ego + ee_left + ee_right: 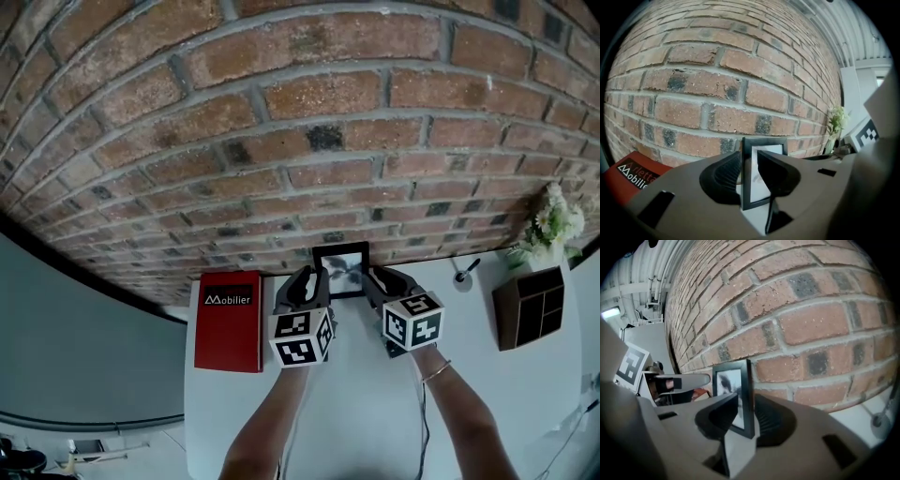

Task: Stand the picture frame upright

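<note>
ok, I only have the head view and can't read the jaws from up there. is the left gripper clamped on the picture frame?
Observer: No. In the left gripper view, the left gripper has its jaws apart around the left side of the picture frame. There's a gap on the glass side.
Operator: and the right one?
Observer: The right gripper has the frame's right edge between its jaws. I can't tell whether the pads press on it.
Operator: frame straight?
Observer: Yes. Seen edge-on in the right gripper view, its side runs about straight up in front of the brick wall, with no visible tilt.
</note>
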`<action>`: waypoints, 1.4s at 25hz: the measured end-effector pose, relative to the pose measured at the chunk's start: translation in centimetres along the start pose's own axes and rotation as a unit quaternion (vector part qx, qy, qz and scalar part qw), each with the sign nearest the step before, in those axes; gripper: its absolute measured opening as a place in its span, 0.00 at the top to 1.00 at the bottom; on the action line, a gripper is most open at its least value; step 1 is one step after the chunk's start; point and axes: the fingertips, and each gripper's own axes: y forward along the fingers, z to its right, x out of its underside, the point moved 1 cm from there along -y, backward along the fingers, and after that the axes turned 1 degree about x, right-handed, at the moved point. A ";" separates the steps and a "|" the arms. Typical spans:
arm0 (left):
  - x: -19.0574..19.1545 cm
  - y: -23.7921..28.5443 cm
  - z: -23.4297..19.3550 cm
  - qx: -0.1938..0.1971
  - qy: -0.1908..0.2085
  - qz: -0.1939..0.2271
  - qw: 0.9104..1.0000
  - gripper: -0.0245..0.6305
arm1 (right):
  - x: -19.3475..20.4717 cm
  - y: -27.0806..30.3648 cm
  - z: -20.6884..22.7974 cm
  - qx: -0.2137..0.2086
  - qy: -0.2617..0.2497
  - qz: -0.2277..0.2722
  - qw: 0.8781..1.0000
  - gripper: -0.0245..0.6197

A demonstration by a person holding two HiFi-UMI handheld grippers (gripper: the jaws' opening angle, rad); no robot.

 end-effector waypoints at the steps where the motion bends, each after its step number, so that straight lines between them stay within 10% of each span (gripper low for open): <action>1: -0.1 -0.3 0.1 0.002 0.001 0.000 1.000 0.80 | -0.1 -0.3 -0.1 0.002 0.000 0.001 1.000 0.81; 35: -0.6 -18.1 4.1 0.068 0.037 0.036 0.996 0.97 | 0.0 -18.3 -11.2 0.062 -0.015 0.069 0.996 0.95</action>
